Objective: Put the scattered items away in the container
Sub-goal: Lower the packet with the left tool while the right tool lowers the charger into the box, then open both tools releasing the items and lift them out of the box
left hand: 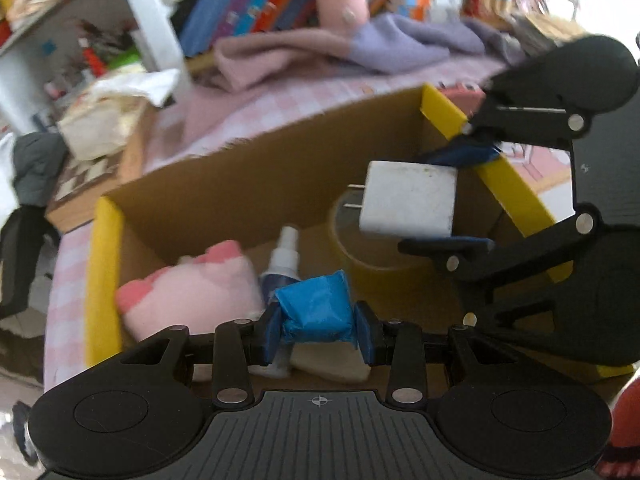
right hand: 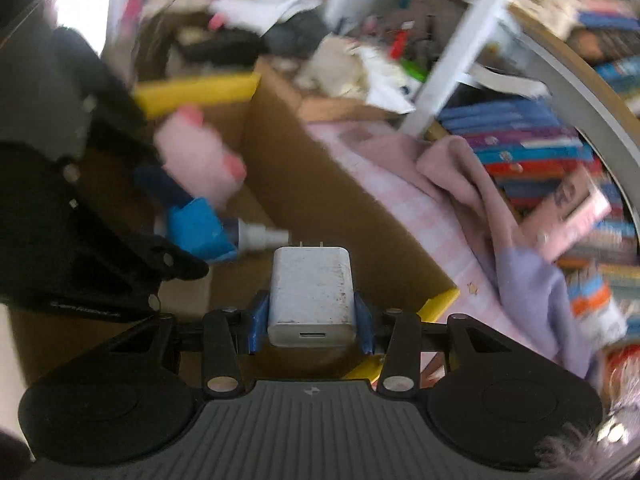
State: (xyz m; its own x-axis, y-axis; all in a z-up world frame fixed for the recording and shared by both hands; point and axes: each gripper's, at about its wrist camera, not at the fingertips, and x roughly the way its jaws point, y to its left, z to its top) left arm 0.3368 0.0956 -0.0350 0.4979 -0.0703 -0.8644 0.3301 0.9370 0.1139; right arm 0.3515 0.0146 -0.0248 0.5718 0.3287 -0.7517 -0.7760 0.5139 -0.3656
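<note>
Cardboard box (left hand: 240,200) with yellow-taped edges, standing on a pink checked cloth (left hand: 280,108), open and taking both loads at once. Above its open top, left gripper (left hand: 318,330) pinching a blue packet (left hand: 316,312) between its pads; toward the box's right rim, right gripper (right hand: 312,322) clamped on a white plug charger (right hand: 312,292), prongs pointing into the box. Already inside on the box floor: pink plush toy (left hand: 192,292), small spray bottle (left hand: 284,256), roll of clear tape (left hand: 360,248). Step in hand, judging by this: carrying the last held pieces over the box for the drop. Next move calls for lowering each load past the rim toward a bare patch of box floor, then spreading the jaws, keeping the two grippers from knocking together. Pink and lilac blanket (left hand: 320,48) beyond the box, apart from it.
</note>
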